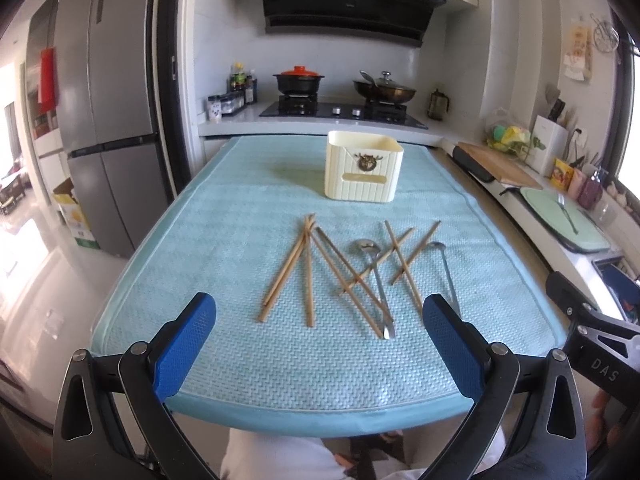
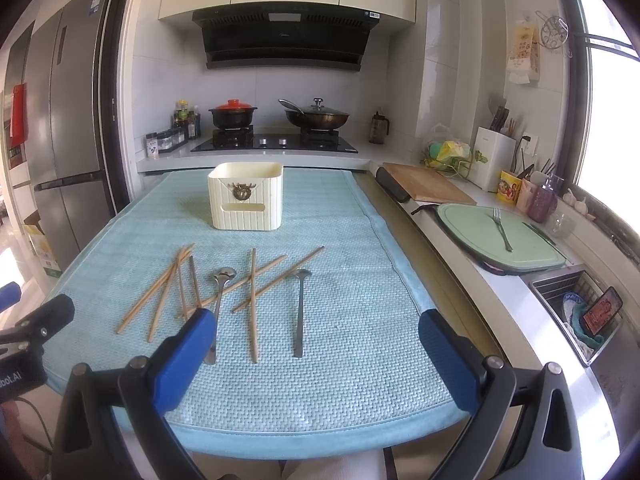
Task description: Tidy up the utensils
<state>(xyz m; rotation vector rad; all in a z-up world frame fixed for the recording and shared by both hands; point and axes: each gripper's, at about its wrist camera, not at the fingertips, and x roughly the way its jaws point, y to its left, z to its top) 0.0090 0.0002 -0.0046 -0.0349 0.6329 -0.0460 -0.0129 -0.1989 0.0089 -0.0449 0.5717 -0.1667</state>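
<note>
Several wooden chopsticks [image 1: 308,272] [image 2: 253,304] lie scattered and crossed on a light blue mat [image 1: 224,240] [image 2: 352,320]. Two metal spoons lie among them, one in the middle [image 1: 378,284] [image 2: 218,300] and one to the right [image 1: 446,272] [image 2: 300,308]. A cream ribbed utensil holder [image 1: 362,166] [image 2: 246,196] stands upright at the far side of the mat. My left gripper [image 1: 320,332] is open and empty above the mat's near edge. My right gripper [image 2: 316,344] is open and empty, also at the near edge.
A counter runs along the right with a wooden cutting board [image 2: 426,186], a green board with a fork [image 2: 496,236] and a sink basket [image 2: 580,312]. A stove with pots [image 1: 336,100] is behind the mat. A fridge [image 1: 100,120] stands at left.
</note>
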